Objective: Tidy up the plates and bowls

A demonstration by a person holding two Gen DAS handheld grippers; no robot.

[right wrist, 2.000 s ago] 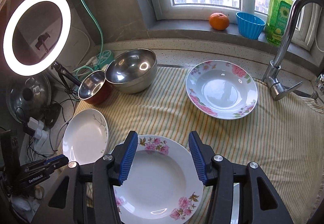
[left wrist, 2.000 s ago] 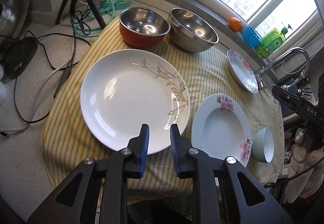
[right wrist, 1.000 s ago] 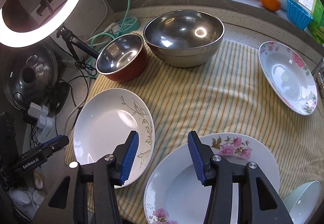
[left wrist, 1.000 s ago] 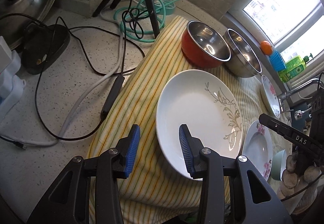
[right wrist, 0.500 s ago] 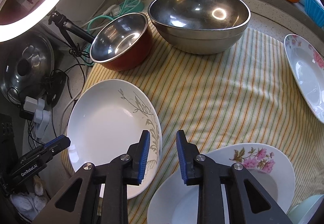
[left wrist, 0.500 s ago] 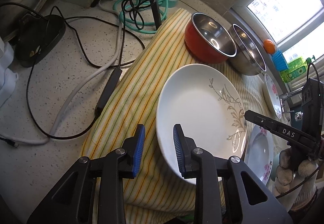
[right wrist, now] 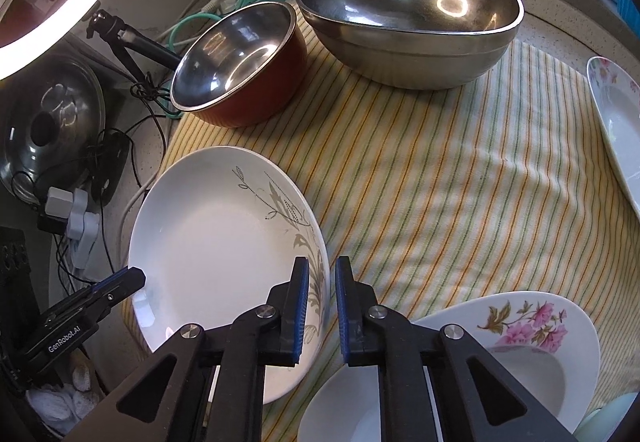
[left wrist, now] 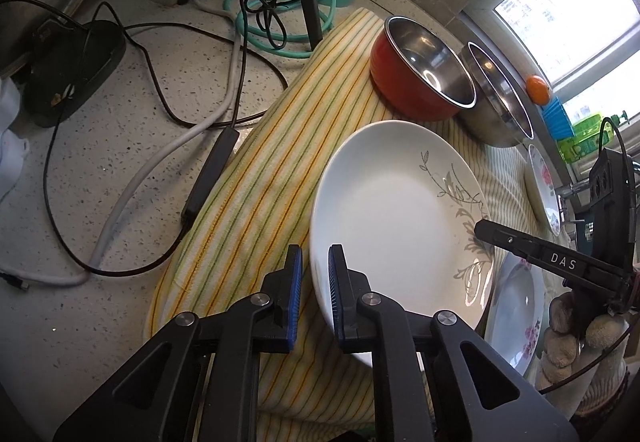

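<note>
Far left, on the bare bench: a tangle of cables (left wrist: 140,178), just off the left edge of the striped cloth (left wrist: 248,210).

Next, toward the bench's front-left: the white plate (left wrist: 392,210) with the grey leaf pattern, lying on the cloth. Pinched at its left rim by the left tongs (left wrist: 314,290), pads pressed together on the thin edge. Pinched at the opposite, patterned rim by the right tongs (right wrist: 322,306), likewise clamped with the rim between the pads. Seemingly flat on the cloth, not yet lifted.

Behind it, toward the bench's back edge: the red bowl (left wrist: 404,90), then the larger steel bowl (left wrist: 496,110) touching or nearly touching it.

Right of the white plate, at the front edge: a flowered plate (right wrist: 520,342), just beside the right tongs. Further right: a second flowered plate (right wrist: 616,114).

Risks from here, as a guess:
- Shallow bites on a glazed rim, so likely to slip out with any uneven lift.
- Pulling apart or twisting between two hands, apt to lever one grip loose.
- Swinging right too low, likely to clip the flowered plate's rim.
- Drifting left, liable to snag the cables.
</note>
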